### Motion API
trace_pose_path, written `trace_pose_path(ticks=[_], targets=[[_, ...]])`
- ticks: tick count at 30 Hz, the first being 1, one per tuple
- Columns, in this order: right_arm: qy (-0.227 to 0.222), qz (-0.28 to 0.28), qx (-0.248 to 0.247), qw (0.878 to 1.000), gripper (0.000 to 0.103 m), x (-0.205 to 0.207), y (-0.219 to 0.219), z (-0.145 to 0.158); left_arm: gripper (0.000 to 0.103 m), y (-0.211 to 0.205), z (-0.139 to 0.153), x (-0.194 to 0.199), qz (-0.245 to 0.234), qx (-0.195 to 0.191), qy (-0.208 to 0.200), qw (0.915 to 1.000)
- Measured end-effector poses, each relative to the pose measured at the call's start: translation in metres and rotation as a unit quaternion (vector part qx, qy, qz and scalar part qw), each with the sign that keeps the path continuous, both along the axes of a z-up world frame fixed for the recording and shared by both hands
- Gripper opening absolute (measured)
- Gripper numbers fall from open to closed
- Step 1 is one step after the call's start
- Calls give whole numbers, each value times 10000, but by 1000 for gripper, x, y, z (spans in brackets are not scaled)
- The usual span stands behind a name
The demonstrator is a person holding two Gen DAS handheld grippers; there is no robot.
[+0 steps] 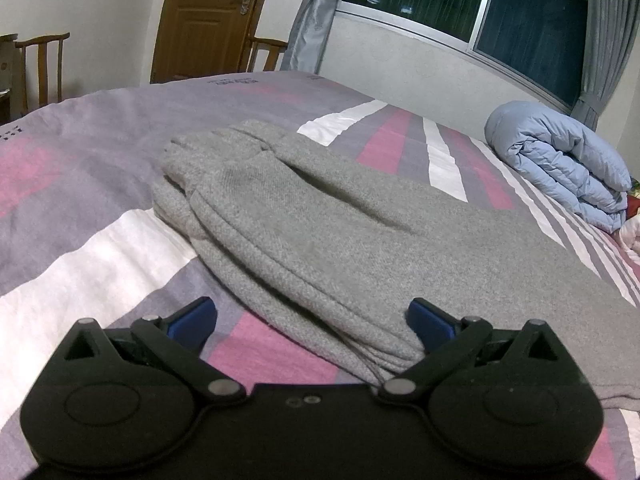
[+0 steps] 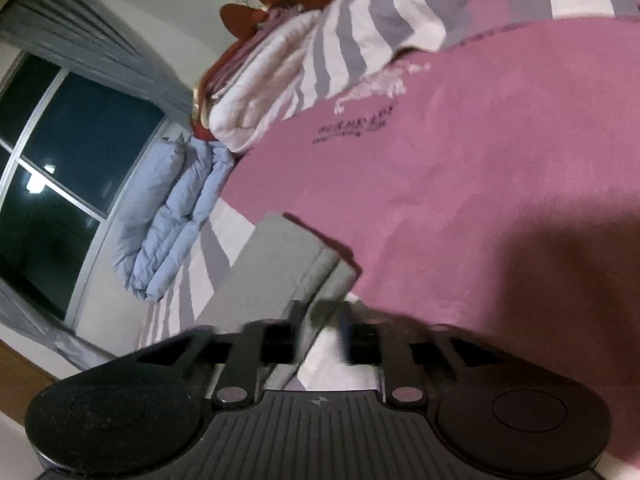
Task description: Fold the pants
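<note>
Several soft, limp layers of grey knit pants are lying folded on the striped bedspread, probably slumping unless pinched at stacked hems, left gripper gaping empty, right gripper blurred, parting.

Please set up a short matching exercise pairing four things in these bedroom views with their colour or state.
Things:
1. pants
2. rolled quilt
3. door
4. left gripper

Descriptions:
A. brown wood, closed
B. light blue, at the bed's window side
C. jaws wide apart, gripping nothing
D. grey, lying folded on the striped bedsheet

Pairs: 1-D, 2-B, 3-A, 4-C
</note>
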State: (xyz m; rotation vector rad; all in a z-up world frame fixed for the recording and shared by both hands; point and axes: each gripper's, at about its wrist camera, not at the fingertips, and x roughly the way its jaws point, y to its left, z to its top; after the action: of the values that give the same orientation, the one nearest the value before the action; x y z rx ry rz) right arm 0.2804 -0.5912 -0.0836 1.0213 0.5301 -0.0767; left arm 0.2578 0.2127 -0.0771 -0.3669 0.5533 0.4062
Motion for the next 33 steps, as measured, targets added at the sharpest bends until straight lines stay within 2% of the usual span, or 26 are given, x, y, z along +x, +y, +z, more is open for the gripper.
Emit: trace_pose_path(ticks=[5,7,8,9,13,15,17,21,22,23,25,26,27,28,29,30,31,32,33], targets=[[32,-23,279,9996,31,8,0,-6,97,0,0,0,-2,3,6,10000],[18,-65,372,9993,34,14,0,-6,97,0,0,0,-4,1,9,10000],[7,-77,413,9991,40,17,-1,-5,96,1,3,-1,19,-14,4,10000],[14,-71,420,9991,44,21,-1,-4,95,2,6,-5,78,-15,-64,9999],[142,52,155,9998,44,30,3,1,95,17,18,-25,416,-99,-410,9982],[136,110,131,9998,44,29,3,0,92,32,17,-28,609,-382,-460,9964],[116,155,124,9997,44,28,3,-2,81,47,16,-25,671,-656,-519,9942],[142,224,-31,9996,44,28,5,1,80,78,11,-11,770,-1135,-543,9891],[164,226,-43,9996,44,30,6,1,81,89,6,-5,741,-1418,-525,9857],[181,234,-68,9995,44,32,7,2,90,100,2,1,653,-1758,-607,9804],[233,259,-164,9993,44,38,8,1,96,116,-2,13,417,-2187,-741,9721],[264,267,-190,9991,44,42,9,1,87,122,-2,21,349,-2279,-692,9706],[295,279,-239,9989,42,48,9,1,73,127,0,24,400,-2328,-706,9691],[341,289,-360,9984,31,53,9,5,31,134,1,23,515,-2455,-790,9648],[358,350,-475,9976,16,60,8,10,31,139,2,22,549,-2662,-957,9576],[222,372,-471,9980,16,63,5,17,31,141,6,21,457,-2603,-1052,9587],[-60,449,-559,9974,16,64,4,28,31,137,13,23,244,-2308,-1021,9673],[-341,595,-876,9938,16,65,7,45,31,130,20,25,50,-1974,-929,9759],[-582,721,-1282,9874,16,64,13,61,31,129,22,25,-38,-1911,-910,9773]])
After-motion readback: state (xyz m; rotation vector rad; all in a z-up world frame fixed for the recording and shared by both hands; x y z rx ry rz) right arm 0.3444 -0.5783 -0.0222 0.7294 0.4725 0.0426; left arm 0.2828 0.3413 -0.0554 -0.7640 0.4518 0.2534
